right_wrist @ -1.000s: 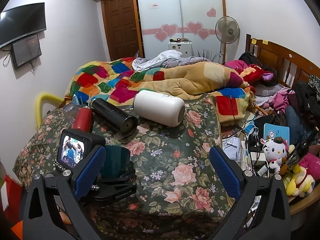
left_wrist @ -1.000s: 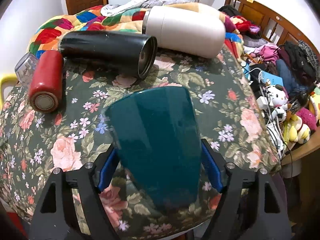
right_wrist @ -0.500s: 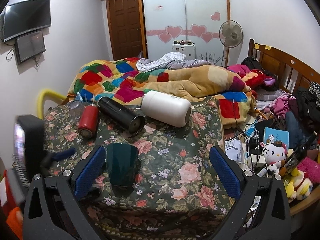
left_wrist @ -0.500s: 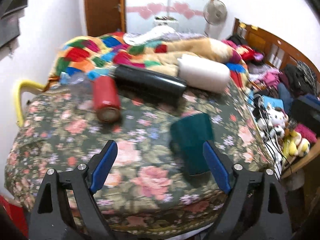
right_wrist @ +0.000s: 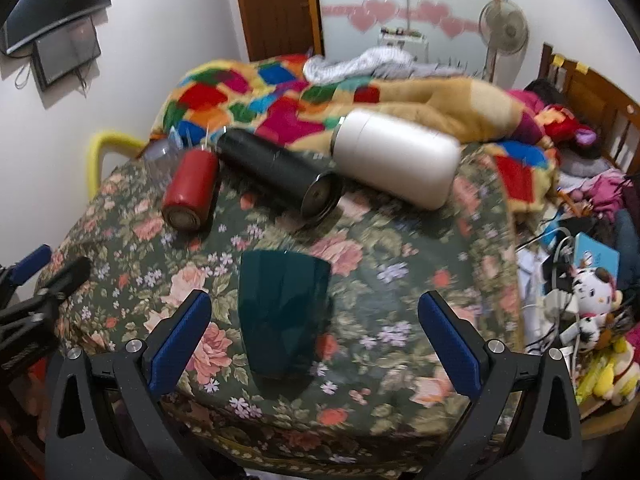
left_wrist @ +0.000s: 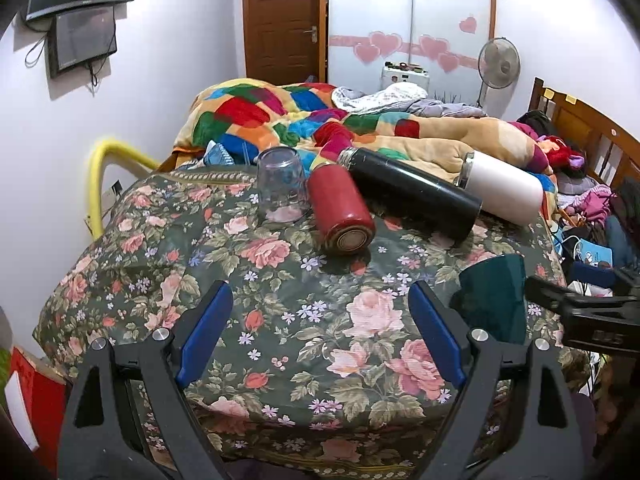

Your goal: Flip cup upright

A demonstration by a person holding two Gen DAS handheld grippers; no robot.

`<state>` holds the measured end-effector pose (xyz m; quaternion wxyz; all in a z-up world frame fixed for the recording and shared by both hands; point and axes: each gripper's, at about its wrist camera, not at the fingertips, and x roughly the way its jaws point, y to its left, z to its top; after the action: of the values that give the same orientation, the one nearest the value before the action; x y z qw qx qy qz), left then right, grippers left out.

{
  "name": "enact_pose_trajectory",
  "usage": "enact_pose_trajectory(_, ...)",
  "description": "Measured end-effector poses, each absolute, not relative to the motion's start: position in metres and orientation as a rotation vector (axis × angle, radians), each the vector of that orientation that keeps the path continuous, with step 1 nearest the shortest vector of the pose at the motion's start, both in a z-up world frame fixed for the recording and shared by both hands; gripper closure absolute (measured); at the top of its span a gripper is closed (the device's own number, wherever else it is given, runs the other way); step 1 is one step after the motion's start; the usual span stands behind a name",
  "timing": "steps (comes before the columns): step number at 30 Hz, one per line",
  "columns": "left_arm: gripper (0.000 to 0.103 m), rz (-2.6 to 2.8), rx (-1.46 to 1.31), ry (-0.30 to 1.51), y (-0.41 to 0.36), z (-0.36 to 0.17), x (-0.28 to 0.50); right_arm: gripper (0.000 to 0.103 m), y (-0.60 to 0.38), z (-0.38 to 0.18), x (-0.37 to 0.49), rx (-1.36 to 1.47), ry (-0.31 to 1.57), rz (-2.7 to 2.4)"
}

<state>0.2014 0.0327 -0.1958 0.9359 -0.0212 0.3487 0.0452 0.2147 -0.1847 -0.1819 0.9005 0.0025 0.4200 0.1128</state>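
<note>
A dark teal cup [right_wrist: 282,320] stands on the floral-covered table, free of both grippers; in the left wrist view it [left_wrist: 490,300] sits right of my fingers. Whether its mouth faces up or down I cannot tell. My right gripper [right_wrist: 316,336] is open, with the cup between its blue pads, left of the middle and touching neither pad. My left gripper [left_wrist: 320,330] is open and empty over bare cloth, left of the cup. Part of the right gripper shows at the right edge of the left wrist view [left_wrist: 592,316].
A red flask [left_wrist: 340,212], a black flask [left_wrist: 408,196] and a white flask [left_wrist: 500,188] lie on their sides at the table's far part. A clear glass [left_wrist: 280,190] stands mouth down beside the red flask. A bed with a quilt [left_wrist: 280,116] lies behind; clutter and toys [right_wrist: 592,300] at right.
My left gripper let go of the teal cup, pulled back and moved left. My right gripper moved in so the cup now sits between its open fingers.
</note>
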Motion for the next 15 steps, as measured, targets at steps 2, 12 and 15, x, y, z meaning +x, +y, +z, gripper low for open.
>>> enact_pose_trajectory(2,0.014,0.086,-0.05,0.719,0.033,-0.199,0.203,0.005,-0.18,-0.194,0.225,0.008,0.912,0.246)
enact_pose_trajectory(12,0.014,0.058,-0.056,0.739,0.026,-0.209,0.211,0.014,-0.175,-0.238,0.263,0.118,1.091,0.305)
enact_pose_trajectory(15,0.014,0.055,-0.063,0.744,0.026,-0.21,0.212,0.022,-0.174,-0.247,0.267,0.151,1.129,0.335)
